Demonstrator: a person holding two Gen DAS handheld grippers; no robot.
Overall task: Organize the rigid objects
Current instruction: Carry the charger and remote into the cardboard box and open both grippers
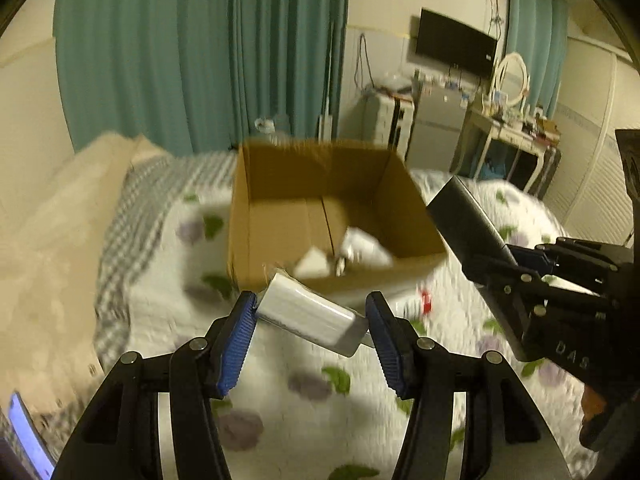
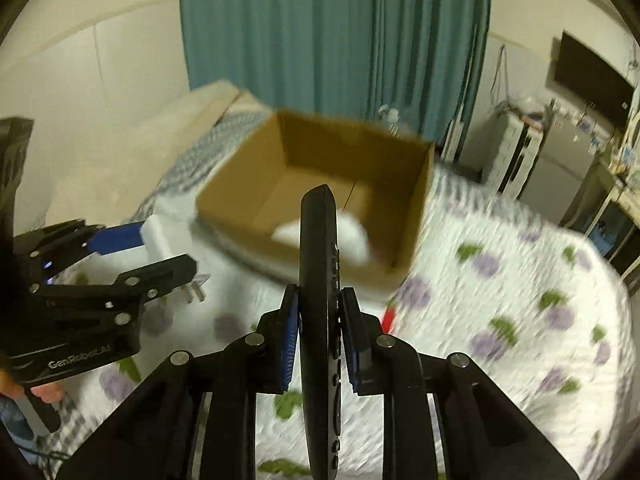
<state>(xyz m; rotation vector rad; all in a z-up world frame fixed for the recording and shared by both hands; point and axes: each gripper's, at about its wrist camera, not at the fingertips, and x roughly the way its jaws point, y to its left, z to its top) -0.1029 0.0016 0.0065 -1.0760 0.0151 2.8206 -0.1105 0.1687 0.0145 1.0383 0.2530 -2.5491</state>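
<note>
An open cardboard box [image 1: 416,236] stands on the flowered bed; it also shows in the right wrist view [image 2: 416,200], with white items [image 1: 360,248] inside. My left gripper [image 1: 310,314] is shut on a white charger block [image 1: 308,312] and holds it above the bedspread just before the box's near wall. In the right wrist view the charger [image 2: 160,236] shows with its plug prongs [image 2: 192,290]. My right gripper [image 2: 319,316] is shut on a black remote control [image 2: 319,280] held on edge, pointing at the box. The remote also shows at the right of the left wrist view [image 1: 468,216].
A small red object [image 1: 426,300] lies on the bedspread [image 1: 280,364] right of the box. Beige pillows [image 1: 60,216] lie at the left. Teal curtains [image 1: 200,52], a TV [image 1: 454,42], cabinets and a cluttered desk [image 1: 508,128] stand beyond the bed.
</note>
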